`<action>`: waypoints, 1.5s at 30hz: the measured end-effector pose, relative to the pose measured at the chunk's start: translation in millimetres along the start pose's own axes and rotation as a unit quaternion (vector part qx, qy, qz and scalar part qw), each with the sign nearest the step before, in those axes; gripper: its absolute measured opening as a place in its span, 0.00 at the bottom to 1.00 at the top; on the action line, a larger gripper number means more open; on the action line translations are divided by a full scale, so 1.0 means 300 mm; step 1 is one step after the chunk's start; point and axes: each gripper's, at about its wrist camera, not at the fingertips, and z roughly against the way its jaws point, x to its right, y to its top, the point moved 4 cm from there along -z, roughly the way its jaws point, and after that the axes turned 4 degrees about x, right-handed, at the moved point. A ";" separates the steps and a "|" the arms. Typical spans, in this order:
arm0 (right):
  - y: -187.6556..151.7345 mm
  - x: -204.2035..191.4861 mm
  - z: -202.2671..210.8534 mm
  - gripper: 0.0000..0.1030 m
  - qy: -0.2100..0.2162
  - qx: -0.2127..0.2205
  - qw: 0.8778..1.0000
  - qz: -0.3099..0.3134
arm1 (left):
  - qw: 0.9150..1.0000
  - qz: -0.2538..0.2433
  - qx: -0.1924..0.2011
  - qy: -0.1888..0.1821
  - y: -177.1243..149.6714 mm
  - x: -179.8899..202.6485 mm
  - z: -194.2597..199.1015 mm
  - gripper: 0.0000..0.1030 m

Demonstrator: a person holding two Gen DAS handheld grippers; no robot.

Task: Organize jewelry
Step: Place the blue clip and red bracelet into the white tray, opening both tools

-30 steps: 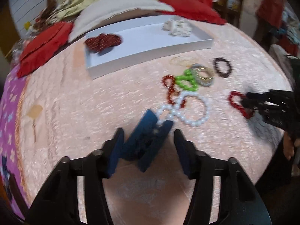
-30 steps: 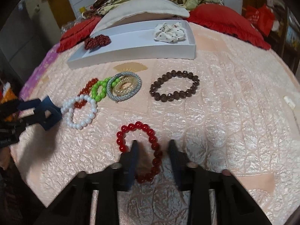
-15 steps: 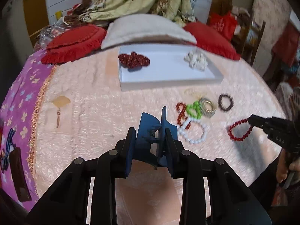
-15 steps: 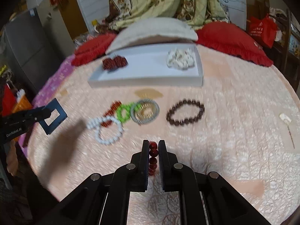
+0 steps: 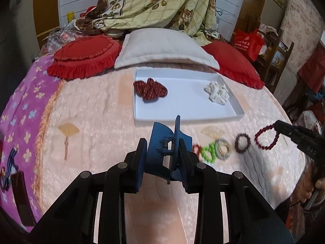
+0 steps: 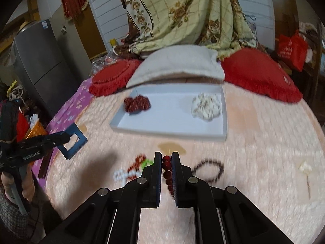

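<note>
My left gripper (image 5: 162, 148) is shut on a blue hair claw clip (image 5: 166, 142) and holds it above the bed, in front of the white tray (image 5: 189, 120). The clip also shows in the right wrist view (image 6: 71, 142). My right gripper (image 6: 167, 158) is shut on a red bead bracelet (image 6: 166, 163), lifted off the bed; the bracelet hangs from it in the left wrist view (image 5: 266, 138). The tray holds a dark red scrunchie (image 5: 150, 89) and a white scrunchie (image 5: 217, 90).
On the pink bedspread lie a dark brown bead bracelet (image 5: 242, 142), a grey ring (image 5: 223, 150), a green bead bracelet (image 5: 209, 153), an orange-red one (image 5: 196, 149) and a white pearl one (image 6: 119, 175). Red cushions (image 5: 85, 55) and a white pillow (image 5: 162, 46) sit behind the tray.
Both grippers closed on their items and lifted: the left took the blue clip, the right took the red bracelet. Both have risen and drawn back from the bed.
</note>
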 end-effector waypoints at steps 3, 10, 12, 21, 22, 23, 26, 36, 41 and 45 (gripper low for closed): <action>0.077 -0.004 -0.055 0.08 -0.013 0.001 1.000 0.014 | 1.000 0.014 -0.009 0.002 0.070 -0.018 -0.076 0.27; 0.205 -0.040 -0.272 0.08 -0.018 -0.026 0.999 0.024 | 0.999 0.027 -0.035 0.031 0.190 -0.055 -0.306 0.27; 0.219 -0.057 -0.349 0.08 -0.014 -0.039 0.999 0.021 | 0.998 0.026 -0.045 0.043 0.203 -0.063 -0.376 0.27; 0.221 -0.104 -0.600 0.08 0.045 -0.075 0.996 -0.031 | 0.993 0.044 -0.072 0.081 0.176 -0.124 -0.564 0.28; 0.207 -0.096 -0.629 0.08 0.045 -0.084 0.995 -0.036 | 0.993 0.044 -0.073 0.085 0.174 -0.128 -0.574 0.28; 0.192 -0.084 -0.652 0.08 0.043 -0.092 0.994 -0.041 | 0.992 0.046 -0.072 0.088 0.169 -0.134 -0.581 0.28; 0.154 -0.036 -0.692 0.08 0.031 -0.106 0.992 -0.057 | 0.993 0.058 -0.067 0.083 0.170 -0.144 -0.584 0.28; 0.110 0.022 -0.672 0.40 -0.003 -0.106 0.992 -0.063 | 0.993 0.075 -0.067 0.056 0.129 -0.117 -0.490 0.32; 0.114 -0.010 -0.560 0.40 -0.004 -0.084 0.996 -0.036 | 0.994 0.048 -0.031 0.090 0.113 -0.091 -0.341 0.32; 0.076 -0.039 -0.439 0.41 -0.006 -0.069 0.998 -0.015 | 0.993 0.037 0.006 0.108 0.076 -0.067 -0.182 0.36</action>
